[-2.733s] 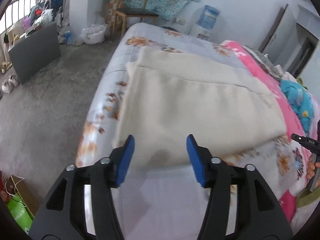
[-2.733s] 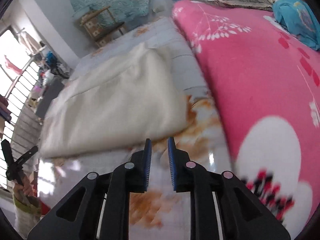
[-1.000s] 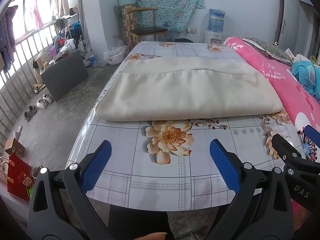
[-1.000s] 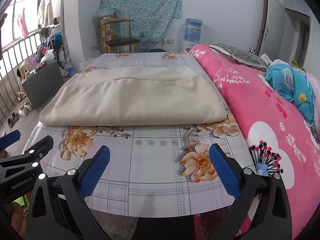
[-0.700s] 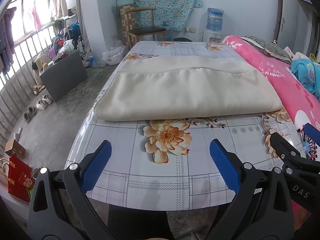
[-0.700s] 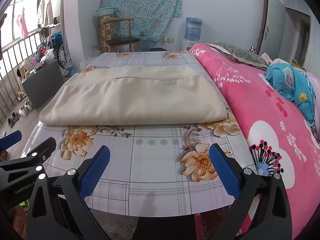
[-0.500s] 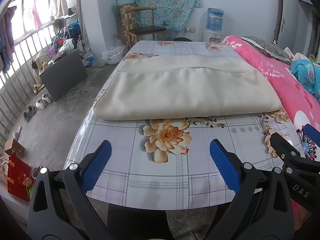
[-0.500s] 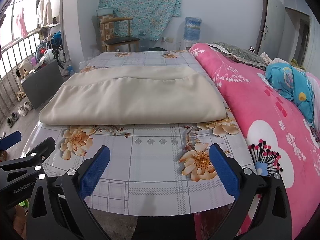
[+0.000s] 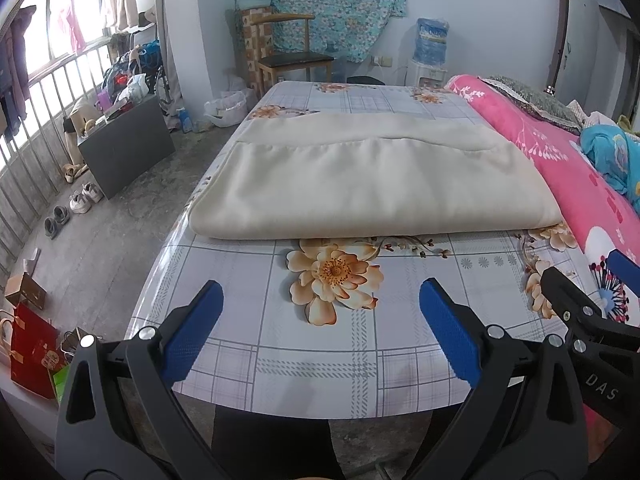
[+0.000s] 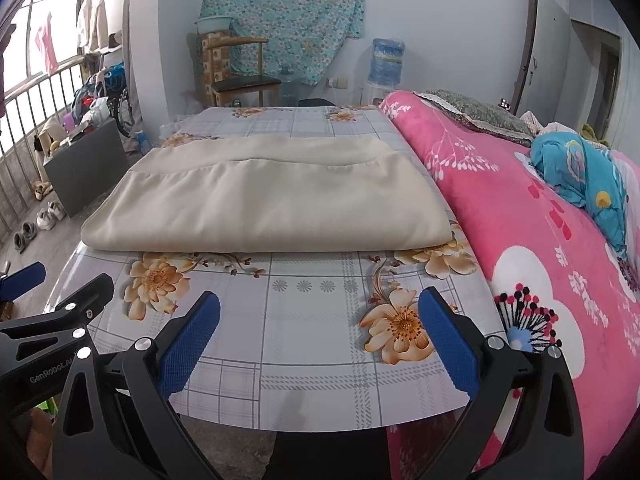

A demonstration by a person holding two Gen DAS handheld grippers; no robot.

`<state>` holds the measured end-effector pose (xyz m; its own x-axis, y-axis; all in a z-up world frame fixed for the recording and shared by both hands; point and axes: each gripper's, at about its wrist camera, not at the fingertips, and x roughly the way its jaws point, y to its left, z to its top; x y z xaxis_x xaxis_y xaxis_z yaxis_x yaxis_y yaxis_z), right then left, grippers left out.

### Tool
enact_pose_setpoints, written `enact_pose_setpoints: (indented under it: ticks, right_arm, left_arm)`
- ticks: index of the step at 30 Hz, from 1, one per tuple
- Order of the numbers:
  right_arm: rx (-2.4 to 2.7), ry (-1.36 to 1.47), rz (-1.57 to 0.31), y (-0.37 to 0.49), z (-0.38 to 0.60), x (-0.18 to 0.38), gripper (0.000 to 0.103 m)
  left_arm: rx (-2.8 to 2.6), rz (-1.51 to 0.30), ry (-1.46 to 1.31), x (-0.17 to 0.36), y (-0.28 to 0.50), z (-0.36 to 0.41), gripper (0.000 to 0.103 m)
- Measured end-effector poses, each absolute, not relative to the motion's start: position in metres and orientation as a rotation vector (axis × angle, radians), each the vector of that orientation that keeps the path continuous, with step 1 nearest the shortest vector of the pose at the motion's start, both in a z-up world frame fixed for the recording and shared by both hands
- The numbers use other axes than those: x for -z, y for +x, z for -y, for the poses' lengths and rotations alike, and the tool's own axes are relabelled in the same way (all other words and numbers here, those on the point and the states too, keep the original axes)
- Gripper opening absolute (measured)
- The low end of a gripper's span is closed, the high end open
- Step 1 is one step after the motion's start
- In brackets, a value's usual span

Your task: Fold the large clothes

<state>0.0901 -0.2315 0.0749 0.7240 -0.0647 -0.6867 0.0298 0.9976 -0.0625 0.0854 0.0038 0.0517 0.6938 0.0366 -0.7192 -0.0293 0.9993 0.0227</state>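
A cream cloth lies folded flat in a wide rectangle across the middle of the table, which has a floral plaid cover. My left gripper hangs open over the table's near edge, well short of the cloth, with nothing between its blue pads. My right gripper is open too, level with the left one and empty. Each gripper shows at the edge of the other's view: the right gripper, the left gripper.
A pink flowered blanket with a blue garment on it lies along the table's right side. A wooden chair and a water dispenser stand at the far wall. A grey box, shoes and bags are on the floor at left.
Both grippers drew back from the cloth to the near table edge and opened wide. In the last second nothing has moved apart from a slight camera drift.
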Motion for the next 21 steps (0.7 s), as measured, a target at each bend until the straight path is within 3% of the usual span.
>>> enact_pose_setpoints:
  ticks: [21]
  right_arm:
    - [0.051, -0.07, -0.753, 0.0922, 0.2277, -0.0786, 0.097]
  left_arm:
    - [-0.038, -0.801, 0.008, -0.0524, 0.0849, -0.0048, 0.095]
